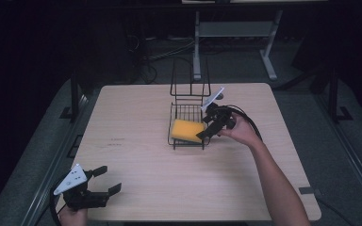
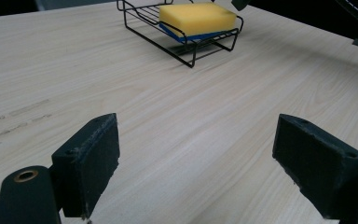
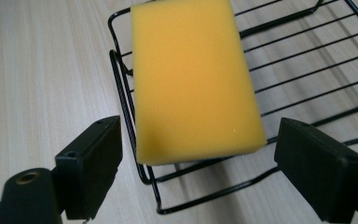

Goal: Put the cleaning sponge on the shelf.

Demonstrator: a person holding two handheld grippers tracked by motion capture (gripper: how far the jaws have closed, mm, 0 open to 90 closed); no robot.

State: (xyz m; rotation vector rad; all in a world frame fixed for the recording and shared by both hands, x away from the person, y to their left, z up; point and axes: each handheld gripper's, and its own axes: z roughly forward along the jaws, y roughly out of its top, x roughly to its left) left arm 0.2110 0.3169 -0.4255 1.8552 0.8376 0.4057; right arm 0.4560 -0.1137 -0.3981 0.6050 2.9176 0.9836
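Note:
A yellow sponge with a blue underside lies across the near end of a black wire rack in the middle of the table. Its near end overhangs the rack's rim. My right gripper hovers at the sponge's right end, open. In the right gripper view its jaws stand wide on either side of the sponge, apart from it, above the rack's rim. My left gripper is open near the table's front left corner with nothing in it. The left gripper view looks past the left gripper to the sponge and rack far off.
The rack has a tall upright wire back on its far side. Faint pencil marks lie left of the rack. A grey tape strip sits at the right front edge. Desk legs and cables stand beyond the table.

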